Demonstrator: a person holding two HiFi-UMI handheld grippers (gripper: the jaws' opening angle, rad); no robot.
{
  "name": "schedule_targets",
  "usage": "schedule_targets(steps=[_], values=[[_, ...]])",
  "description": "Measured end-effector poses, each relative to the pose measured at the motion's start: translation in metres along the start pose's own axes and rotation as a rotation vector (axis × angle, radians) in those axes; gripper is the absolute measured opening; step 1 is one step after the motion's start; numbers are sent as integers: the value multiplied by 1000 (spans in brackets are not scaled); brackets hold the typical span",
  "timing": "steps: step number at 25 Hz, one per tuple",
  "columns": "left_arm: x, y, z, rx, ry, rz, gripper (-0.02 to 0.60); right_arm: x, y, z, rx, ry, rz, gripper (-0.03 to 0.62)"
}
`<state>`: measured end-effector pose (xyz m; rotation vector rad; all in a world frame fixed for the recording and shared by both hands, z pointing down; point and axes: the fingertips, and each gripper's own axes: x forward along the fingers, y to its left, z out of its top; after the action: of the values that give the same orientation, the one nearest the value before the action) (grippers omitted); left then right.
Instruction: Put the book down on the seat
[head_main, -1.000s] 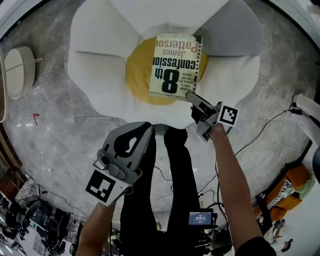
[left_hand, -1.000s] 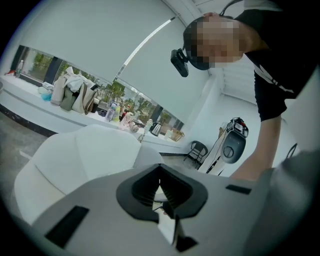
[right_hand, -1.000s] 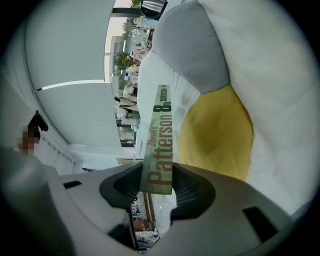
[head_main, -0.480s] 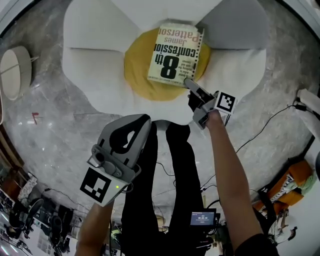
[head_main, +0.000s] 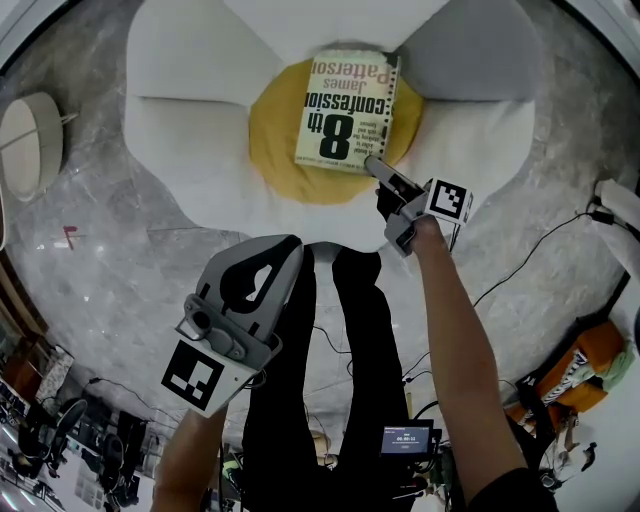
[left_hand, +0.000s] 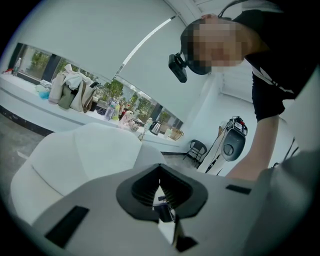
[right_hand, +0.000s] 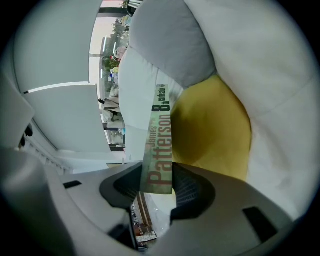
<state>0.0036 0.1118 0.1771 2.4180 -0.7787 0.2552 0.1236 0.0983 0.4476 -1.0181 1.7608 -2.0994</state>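
head view gives me one book (head_main: 345, 110), two grippers and one flower-shaped seat (head_main: 185, 130). the book, a pale paperback with black and red print "8th confession", lies flat over the seat's yellow middle (head_main: 272, 140); whether it touches i cannot tell. my right gripper (head_main: 372, 165) is clamped on its near corner, the spine between the pads. my left gripper (head_main: 288, 245) is closed with nothing in it.

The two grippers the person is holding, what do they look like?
Both the left gripper and the right gripper are pale grey plastic shells with black ribbed pads inside the jaws. Each carries a white cube printed with black square markers. The person wears a black short-sleeved top.
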Motion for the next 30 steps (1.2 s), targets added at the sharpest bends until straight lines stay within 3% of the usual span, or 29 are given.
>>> schedule_targets(steps=[17,30], values=[[-4,3,-9,-31,16,-3,9,-4,-46,7,57,-74,-218,198],[-4,-1,-17,-53,38,-28,9,-10,-64,1,23,-19,-326,227]])
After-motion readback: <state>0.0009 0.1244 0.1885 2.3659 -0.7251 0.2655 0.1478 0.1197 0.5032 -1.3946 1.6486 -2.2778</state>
